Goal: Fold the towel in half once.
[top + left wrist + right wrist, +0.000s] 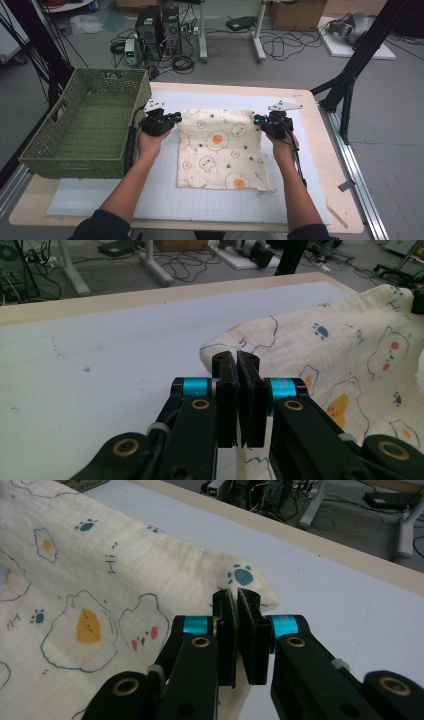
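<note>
A cream cloth [217,150] printed with fried eggs and paw marks lies spread on the white gridded mat [165,195]. My left gripper [175,119] is at the cloth's far left corner, my right gripper [257,120] at its far right corner. In the left gripper view the jaws of the left gripper [236,360] are pressed together on the edge of the cloth [350,355], which rises in a fold at them. In the right gripper view the right gripper [236,597] pinches the corner of the cloth [100,580] the same way.
A green woven basket [75,85] stands on the table's left side, close to my left hand. The wooden table edge [320,115] runs just right of the mat. Computers, cables and desk legs are on the floor beyond the far edge.
</note>
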A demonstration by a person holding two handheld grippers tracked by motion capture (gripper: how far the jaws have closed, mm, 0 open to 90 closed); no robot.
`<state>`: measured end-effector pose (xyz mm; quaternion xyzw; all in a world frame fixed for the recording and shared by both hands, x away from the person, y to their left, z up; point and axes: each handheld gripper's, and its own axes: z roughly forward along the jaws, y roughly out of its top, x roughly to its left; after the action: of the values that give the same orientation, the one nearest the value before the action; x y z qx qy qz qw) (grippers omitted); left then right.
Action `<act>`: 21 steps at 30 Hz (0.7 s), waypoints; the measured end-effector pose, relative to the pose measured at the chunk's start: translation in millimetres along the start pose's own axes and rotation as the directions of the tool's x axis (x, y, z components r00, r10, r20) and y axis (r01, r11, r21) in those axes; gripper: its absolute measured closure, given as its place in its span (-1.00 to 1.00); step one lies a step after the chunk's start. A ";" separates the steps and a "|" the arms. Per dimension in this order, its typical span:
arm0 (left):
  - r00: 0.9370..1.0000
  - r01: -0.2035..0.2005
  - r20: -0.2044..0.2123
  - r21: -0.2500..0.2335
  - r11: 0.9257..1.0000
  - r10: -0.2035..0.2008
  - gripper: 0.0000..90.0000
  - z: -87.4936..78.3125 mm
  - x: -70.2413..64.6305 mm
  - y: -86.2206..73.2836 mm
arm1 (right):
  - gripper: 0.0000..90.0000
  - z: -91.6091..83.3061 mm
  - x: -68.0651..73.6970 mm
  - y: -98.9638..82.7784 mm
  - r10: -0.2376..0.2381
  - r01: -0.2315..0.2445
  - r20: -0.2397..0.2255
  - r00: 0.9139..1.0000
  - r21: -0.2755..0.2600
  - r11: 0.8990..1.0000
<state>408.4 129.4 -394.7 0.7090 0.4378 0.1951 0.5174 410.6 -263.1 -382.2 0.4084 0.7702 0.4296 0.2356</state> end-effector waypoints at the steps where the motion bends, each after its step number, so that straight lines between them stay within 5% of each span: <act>1: 1.000 0.000 -0.001 -0.002 1.000 0.000 0.92 -0.3 -0.3 0.3 | 0.92 -0.6 0.0 0.1 0.003 -0.003 -0.001 1.000 -0.002 1.000; 10: 1.000 -0.017 0.018 -0.013 1.000 0.017 0.92 -11.3 -7.4 2.3 | 0.92 -8.8 4.1 -0.8 -0.007 0.007 -0.018 1.000 -0.015 1.000; 21: 0.995 -0.066 0.068 -0.032 0.997 0.068 0.92 -37.2 -28.0 -15.2 | 0.92 -39.0 18.7 -20.3 -0.041 0.040 -0.039 0.998 -0.021 0.999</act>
<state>359.8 128.6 -389.1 0.7218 0.3929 0.1942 0.5356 363.7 -271.9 -379.5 0.3819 0.7783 0.4405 0.2332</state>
